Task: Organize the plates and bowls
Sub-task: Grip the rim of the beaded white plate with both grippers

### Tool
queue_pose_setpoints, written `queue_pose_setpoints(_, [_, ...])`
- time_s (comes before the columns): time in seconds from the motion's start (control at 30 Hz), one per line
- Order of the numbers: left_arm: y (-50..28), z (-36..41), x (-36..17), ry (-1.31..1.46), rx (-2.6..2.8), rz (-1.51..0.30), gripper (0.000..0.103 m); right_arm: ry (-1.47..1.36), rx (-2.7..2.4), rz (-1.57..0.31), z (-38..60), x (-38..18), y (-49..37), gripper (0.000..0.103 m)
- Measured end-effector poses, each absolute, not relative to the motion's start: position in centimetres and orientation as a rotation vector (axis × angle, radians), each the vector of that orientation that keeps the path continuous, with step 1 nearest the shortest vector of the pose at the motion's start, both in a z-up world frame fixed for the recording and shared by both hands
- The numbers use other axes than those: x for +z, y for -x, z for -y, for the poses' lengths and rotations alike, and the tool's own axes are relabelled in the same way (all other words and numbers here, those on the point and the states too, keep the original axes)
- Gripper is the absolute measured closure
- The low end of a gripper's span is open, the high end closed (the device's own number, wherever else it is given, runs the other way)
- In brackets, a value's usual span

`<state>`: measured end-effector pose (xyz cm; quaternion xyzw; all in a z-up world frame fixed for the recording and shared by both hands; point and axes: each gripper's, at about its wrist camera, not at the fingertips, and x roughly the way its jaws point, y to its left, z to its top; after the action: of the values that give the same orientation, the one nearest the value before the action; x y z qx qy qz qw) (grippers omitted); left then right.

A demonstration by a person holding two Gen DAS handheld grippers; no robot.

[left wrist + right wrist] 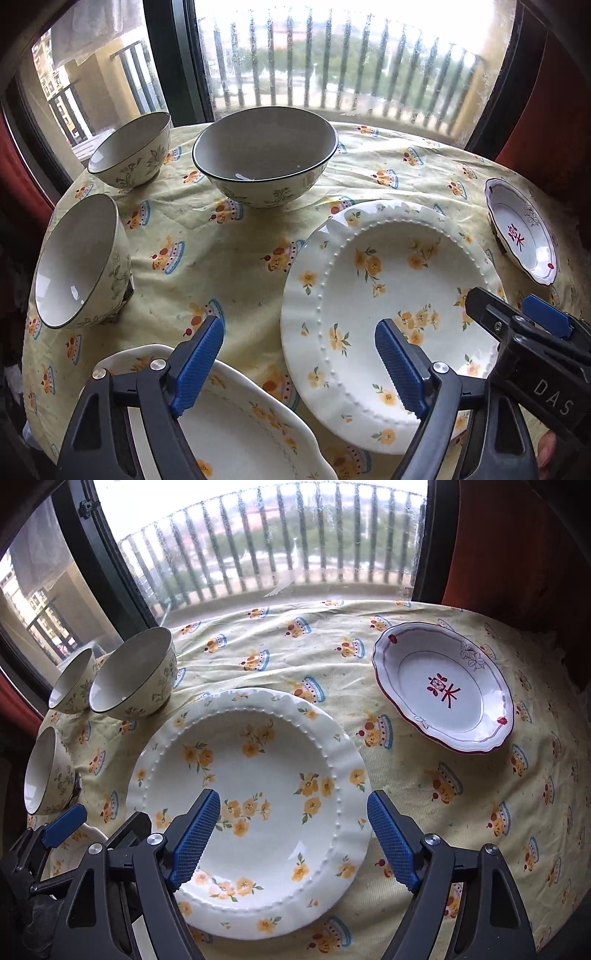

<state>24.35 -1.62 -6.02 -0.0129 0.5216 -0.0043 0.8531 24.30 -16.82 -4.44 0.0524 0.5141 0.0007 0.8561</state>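
Observation:
A round white plate with yellow flowers [391, 258] [258, 738] lies on the table's near middle. A scalloped floral plate [236, 424] [77, 843] lies to its left at the near edge. A red-rimmed dish [521, 229] [443, 690] sits at the right. One large bowl [266, 155] [133, 675] and two small bowls [131, 149] [81, 262] stand at the back left. My left gripper [299, 328] hangs open above the two floral plates, holding nothing. My right gripper [293, 799] is open over the round plate's right part, pads touching nothing.
A yellow printed cloth [229, 251] [424, 775] covers the round table. A window with a balcony railing [332, 74] runs close behind the table's far edge. Red curtains [498, 554] flank it. The two grippers are close side by side, the right gripper [513, 310] showing in the left wrist view.

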Motion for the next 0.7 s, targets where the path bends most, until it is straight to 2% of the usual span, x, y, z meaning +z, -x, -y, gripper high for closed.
queue_pose_setpoints(0.37, [-27.2,3.7,-9.0,0.023,0.013,-1.152,0.029,-0.115,0.001,-1.143,18.7,-7.6,-27.9,0.023])
queue_pose_setpoints(0.4, [-27.3,3.8,-9.3,0.025,0.014,-1.161,0.032,-0.116,0.001,-1.151,18.8,-7.9,-28.0,0.025])
queue_pose_setpoints(0.47, [-27.4,3.9,-9.3,0.027,0.021,-1.157,0.032,-0.129,0.013,-1.16,19.0,-8.5,-28.2,0.029])
queue_pose_setpoints(0.7, [-27.3,3.9,-9.1,0.016,0.008,-1.164,0.033,-0.135,0.021,-1.171,19.4,-8.7,-28.1,0.036])
